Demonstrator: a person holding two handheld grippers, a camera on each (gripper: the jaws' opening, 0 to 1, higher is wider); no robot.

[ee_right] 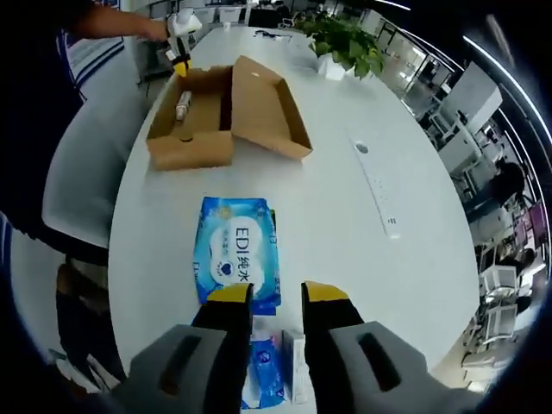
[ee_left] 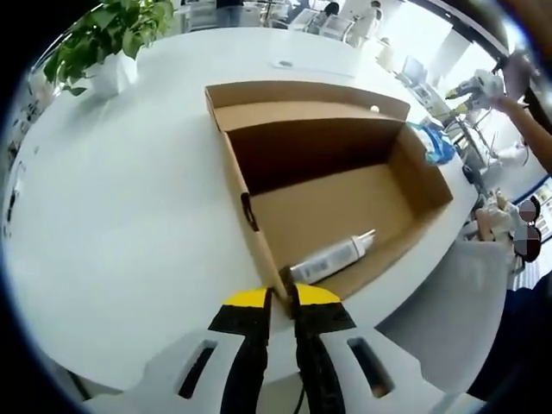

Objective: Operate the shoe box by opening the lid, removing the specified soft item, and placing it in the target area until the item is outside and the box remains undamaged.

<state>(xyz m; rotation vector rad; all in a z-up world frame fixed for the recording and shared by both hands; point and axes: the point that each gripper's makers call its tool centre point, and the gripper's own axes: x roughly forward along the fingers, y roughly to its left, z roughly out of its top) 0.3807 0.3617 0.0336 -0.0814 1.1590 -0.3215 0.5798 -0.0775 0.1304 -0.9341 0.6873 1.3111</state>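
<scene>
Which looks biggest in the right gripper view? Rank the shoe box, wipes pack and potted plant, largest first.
1. Shoe box, lid open, spans most of the picture.
2. Wipes pack, though it lies much nearer the camera, which inflates it.
3. Potted plant, farthest away, so its true size is unsure.

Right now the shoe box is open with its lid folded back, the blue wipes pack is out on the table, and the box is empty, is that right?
Not quite: the shoe box is not empty. The left gripper view shows a white tube lying on its floor. The rest holds: the lid is folded back and the blue wipes pack lies on the table.
</scene>
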